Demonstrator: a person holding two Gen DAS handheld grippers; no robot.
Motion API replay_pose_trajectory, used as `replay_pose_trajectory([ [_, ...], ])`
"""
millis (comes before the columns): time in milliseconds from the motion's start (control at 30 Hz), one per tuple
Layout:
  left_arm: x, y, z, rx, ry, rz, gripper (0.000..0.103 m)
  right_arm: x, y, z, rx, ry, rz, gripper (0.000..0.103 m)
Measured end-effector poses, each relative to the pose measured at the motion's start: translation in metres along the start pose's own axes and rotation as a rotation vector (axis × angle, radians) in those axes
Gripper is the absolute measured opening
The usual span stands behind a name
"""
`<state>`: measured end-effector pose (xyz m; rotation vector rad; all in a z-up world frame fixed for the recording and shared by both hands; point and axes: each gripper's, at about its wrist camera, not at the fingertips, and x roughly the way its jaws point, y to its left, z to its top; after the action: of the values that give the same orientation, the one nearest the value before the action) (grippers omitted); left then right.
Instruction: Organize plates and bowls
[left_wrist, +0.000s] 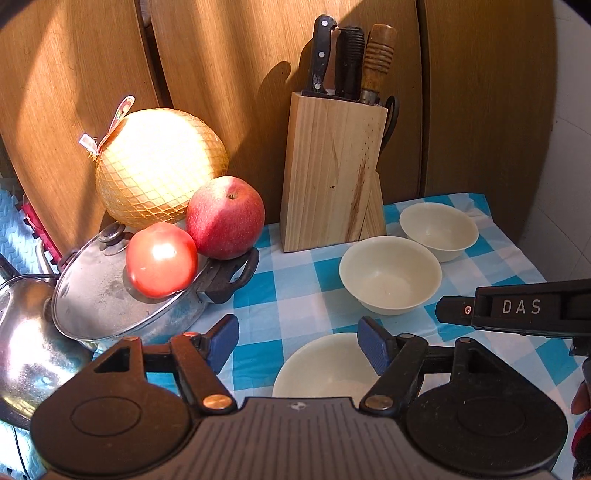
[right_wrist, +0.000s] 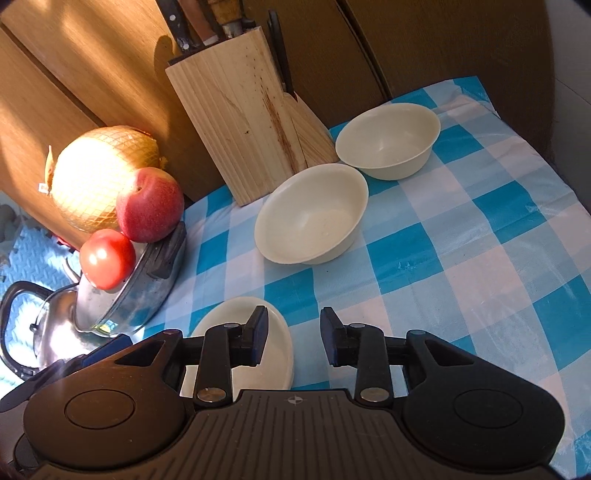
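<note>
hovering nearest, left gripper (left_wrist: 297, 341) with jaws parted wide, holding nothing, above a cream plate (left_wrist: 321, 369) on the checked surface (left_wrist: 295, 280); right gripper (right_wrist: 293, 338) with jaws partly open and empty, just right of that plate (right_wrist: 280, 332); beyond, two cream bowls, near bowl (right_wrist: 310, 216) and far bowl (right_wrist: 388, 140), just beside each other; behind them a knife block (right_wrist: 240, 122); at left, a lidded pot (left_wrist: 103, 291) carrying a tomato (left_wrist: 160, 260) and an apple (left_wrist: 225, 218)
</note>
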<state>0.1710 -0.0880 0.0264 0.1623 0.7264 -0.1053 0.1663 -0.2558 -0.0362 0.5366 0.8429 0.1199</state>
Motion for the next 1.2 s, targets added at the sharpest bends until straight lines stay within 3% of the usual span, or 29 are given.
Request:
replay_pose_trajectory([
  [200, 0.035, 0.005, 0.015, -0.110, 0.016, -0.081, 0.067, -0.019, -0.014, 0.012, 0.016, -0.123, -0.034, 0.048],
  [433, 0.081, -0.006, 0.032, -0.113, 0.058, -0.102, 0.067, 0.004, -0.030, 0.029, 0.078, -0.161, -0.090, 0.048],
  [600, 0.106, -0.008, 0.033, -0.114, 0.096, -0.098, 0.066, 0.026, -0.031, 0.039, 0.095, -0.141, -0.089, 0.046],
  [733, 0.113, -0.018, 0.032, -0.019, 0.072, -0.046, 0.065, 0.041, -0.031, 0.044, 0.102, -0.130, -0.094, 0.046],
  [1000, 0.128, -0.025, 0.028, 0.015, 0.109, -0.057, 0.065, 0.061, -0.034, 0.051, 0.106, -0.112, -0.109, 0.044],
  [1200, 0.139, -0.030, 0.026, 0.038, 0.148, -0.083, 0.050, 0.071, -0.029, 0.051, 0.079, -0.092, -0.119, 0.039],
])
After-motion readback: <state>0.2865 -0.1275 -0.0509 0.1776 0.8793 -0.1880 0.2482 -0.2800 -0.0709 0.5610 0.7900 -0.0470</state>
